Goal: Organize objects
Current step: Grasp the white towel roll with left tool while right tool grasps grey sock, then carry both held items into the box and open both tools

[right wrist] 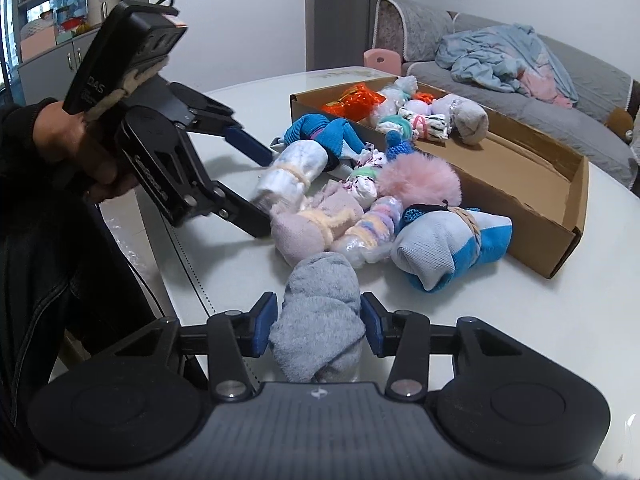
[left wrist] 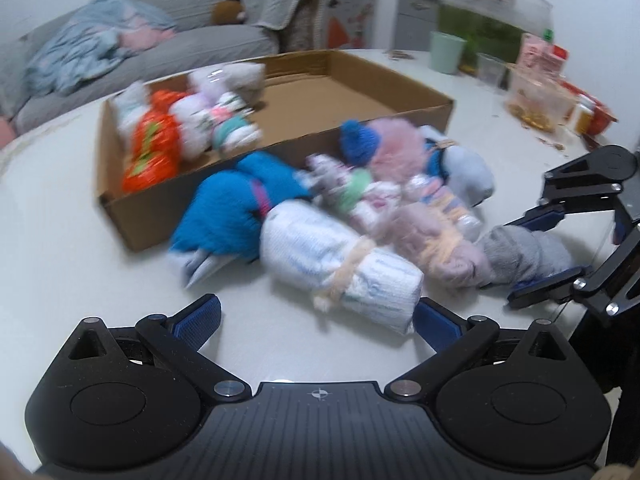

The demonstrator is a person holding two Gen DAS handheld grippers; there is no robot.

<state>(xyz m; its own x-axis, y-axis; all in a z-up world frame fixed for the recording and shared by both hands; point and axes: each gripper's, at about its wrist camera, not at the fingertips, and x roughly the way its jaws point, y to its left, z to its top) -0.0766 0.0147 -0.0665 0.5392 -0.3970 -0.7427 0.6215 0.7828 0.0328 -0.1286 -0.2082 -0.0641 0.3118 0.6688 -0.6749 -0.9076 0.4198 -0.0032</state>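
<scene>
Several rolled sock bundles lie in a heap on the white table beside a shallow cardboard box (left wrist: 132, 220) (right wrist: 520, 224). My right gripper (right wrist: 319, 328) (left wrist: 552, 248) is shut on a grey sock bundle (right wrist: 320, 312) (left wrist: 524, 252), with a blue pad against each side of it. My left gripper (left wrist: 318, 320) (right wrist: 256, 184) is open, and the near end of a white bundle tied with a pale band (left wrist: 344, 268) (right wrist: 292, 172) lies between its fingertips. The box holds an orange bundle (left wrist: 152, 148) and several pale ones at one end.
A blue fuzzy bundle (left wrist: 240, 200), a pink fluffy one (right wrist: 420, 180) and a grey-and-blue one (right wrist: 448, 248) crowd the heap. A green cup (left wrist: 446, 52) and plastic containers (left wrist: 536, 100) stand at the table's far right. A hand (right wrist: 76, 140) holds the left gripper near the table edge. A sofa (left wrist: 160, 40) stands behind.
</scene>
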